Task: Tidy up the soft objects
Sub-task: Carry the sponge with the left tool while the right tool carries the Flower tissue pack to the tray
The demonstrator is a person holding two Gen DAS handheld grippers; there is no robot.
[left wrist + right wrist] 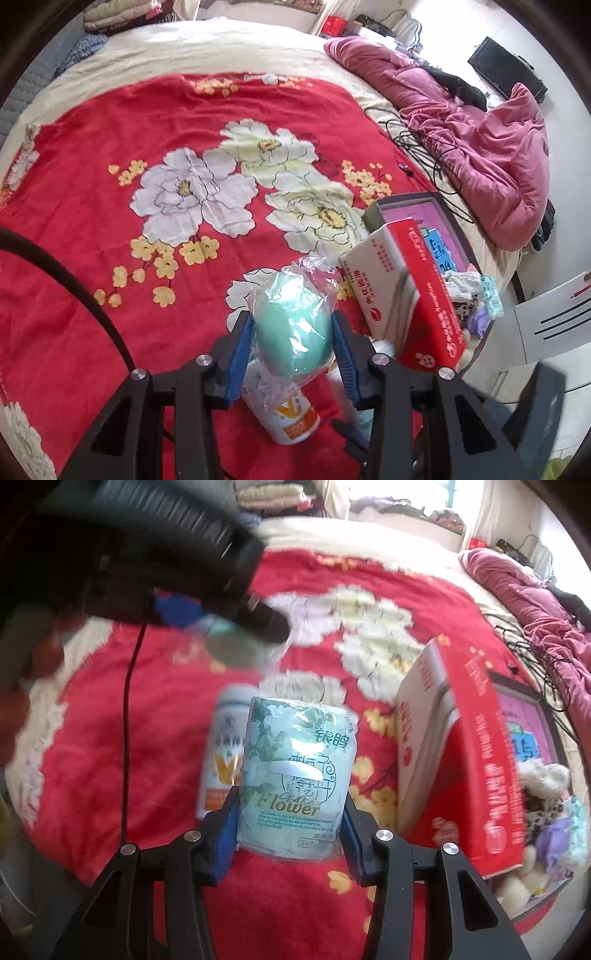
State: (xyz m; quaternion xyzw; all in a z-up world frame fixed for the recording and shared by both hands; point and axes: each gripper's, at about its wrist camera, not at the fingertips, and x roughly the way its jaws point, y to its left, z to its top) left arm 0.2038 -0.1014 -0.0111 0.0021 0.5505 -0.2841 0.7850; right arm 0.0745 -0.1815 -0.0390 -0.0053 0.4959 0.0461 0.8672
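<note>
My left gripper is shut on a soft mint-green roll in a clear plastic bag, held above the red flowered blanket. In the right wrist view that gripper shows as a blurred dark shape at the upper left, with the bagged roll beneath it. My right gripper is shut on a pale green tissue pack printed "Flower", its blue pads pressing both sides. A dark-rimmed box with a pink base at the right holds several small soft things.
A white bottle with an orange label lies on the blanket below the grippers. A red and white carton leans against the dark-rimmed box. A crumpled pink quilt and black cables lie at the bed's right edge.
</note>
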